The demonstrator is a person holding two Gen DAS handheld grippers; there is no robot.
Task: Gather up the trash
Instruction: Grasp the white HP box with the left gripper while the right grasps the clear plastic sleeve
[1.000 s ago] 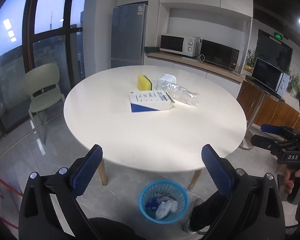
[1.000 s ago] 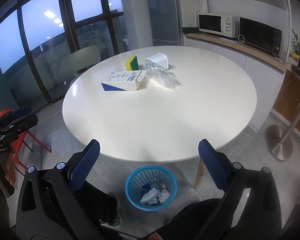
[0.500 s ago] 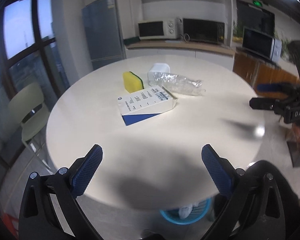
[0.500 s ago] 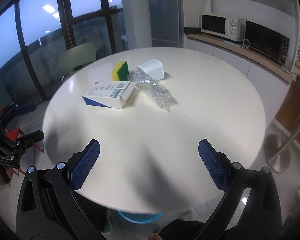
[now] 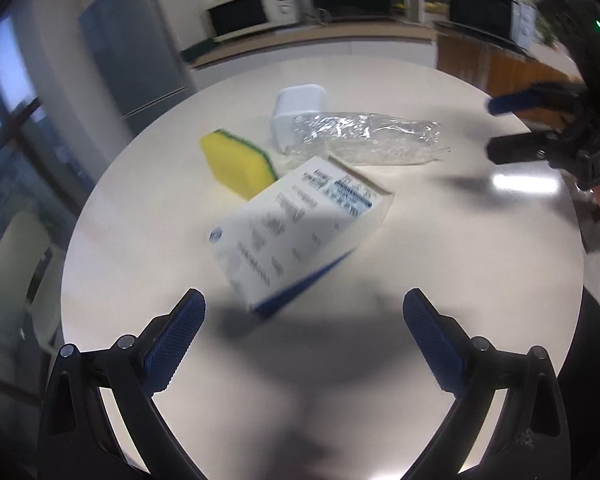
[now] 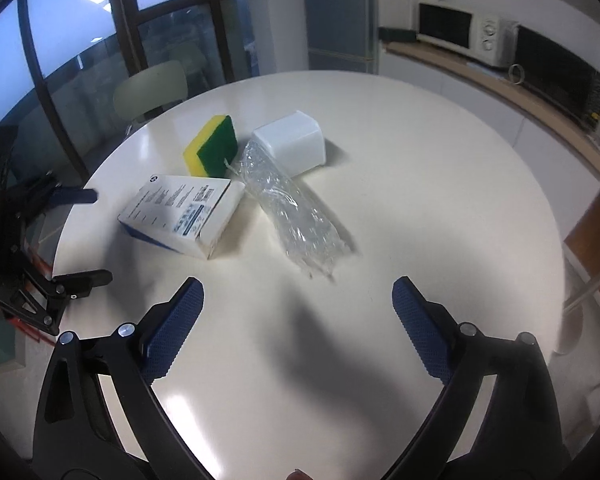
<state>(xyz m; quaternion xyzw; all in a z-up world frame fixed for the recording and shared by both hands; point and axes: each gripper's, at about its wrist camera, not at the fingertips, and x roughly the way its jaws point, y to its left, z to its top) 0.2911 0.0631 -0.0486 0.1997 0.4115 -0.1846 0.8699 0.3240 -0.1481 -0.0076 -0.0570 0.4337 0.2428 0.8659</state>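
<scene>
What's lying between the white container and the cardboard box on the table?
The crumpled clear plastic wrapper lies between the white container and the cardboard box, clearest in the right wrist view.

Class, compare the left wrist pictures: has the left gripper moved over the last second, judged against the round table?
Yes. The left gripper has gone forward over the round table, toward the white box; the table's near edge and the bin below have left the view.

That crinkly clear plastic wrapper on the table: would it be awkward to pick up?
Probably. The clear plastic wrapper looks thin and crumpled, so it should be very light and floppy, likely collapsing between the fingers. Its glossy film may slip, and a push would likely just slide it across the smooth table.
</scene>
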